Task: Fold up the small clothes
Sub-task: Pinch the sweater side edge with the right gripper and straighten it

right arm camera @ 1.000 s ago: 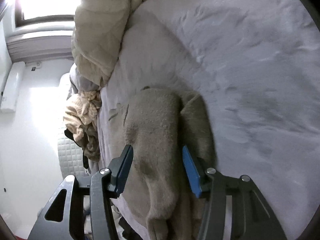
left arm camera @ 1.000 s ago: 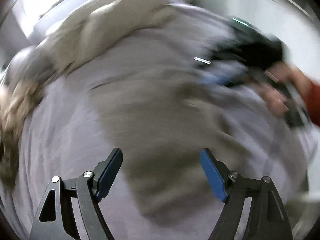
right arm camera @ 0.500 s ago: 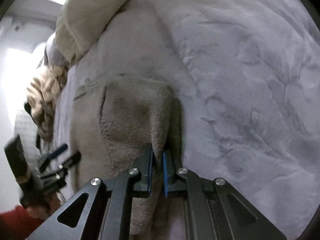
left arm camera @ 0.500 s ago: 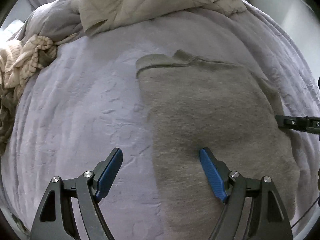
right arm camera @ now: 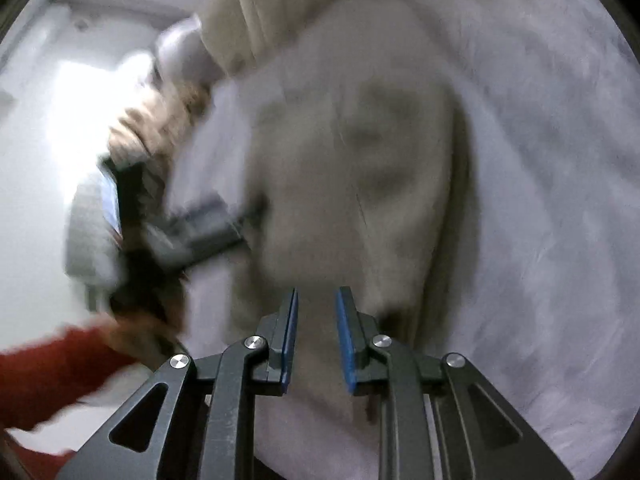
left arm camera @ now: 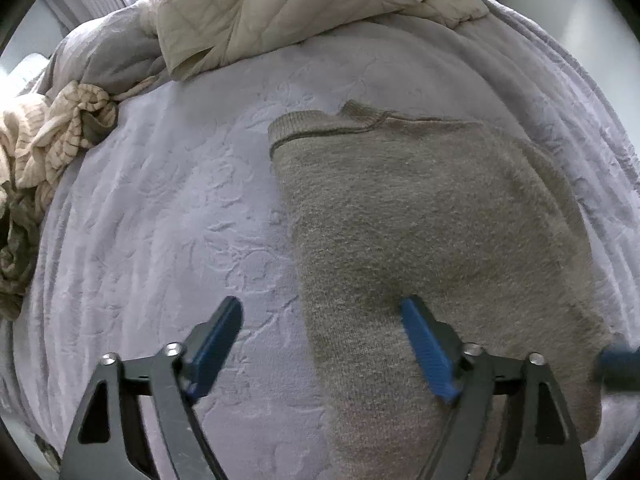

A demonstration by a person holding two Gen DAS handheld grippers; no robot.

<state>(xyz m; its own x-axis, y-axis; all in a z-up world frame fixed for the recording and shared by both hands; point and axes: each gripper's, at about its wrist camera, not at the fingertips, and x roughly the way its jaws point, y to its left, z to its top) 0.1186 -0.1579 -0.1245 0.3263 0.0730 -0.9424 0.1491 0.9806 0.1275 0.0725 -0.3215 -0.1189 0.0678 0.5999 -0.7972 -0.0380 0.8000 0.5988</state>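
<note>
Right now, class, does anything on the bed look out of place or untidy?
Yes: a crumpled striped garment lies bunched at the bed's left edge, and a rumpled quilt is heaped beyond the flat grey-brown sweater.

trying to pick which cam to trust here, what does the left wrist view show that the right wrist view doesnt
Only the left wrist view shows the grey-brown knit garment's ribbed edge sharply, the embossed pattern of the lilac bedspread, and the left gripper with jaws wide open.

Only the right wrist view, which is motion-blurred, shows a red sleeve and the right gripper, jaws slightly apart with garment fabric between them.

Both show the garment, the bedspread, the cream quilt and the striped beige clothes pile.
</note>
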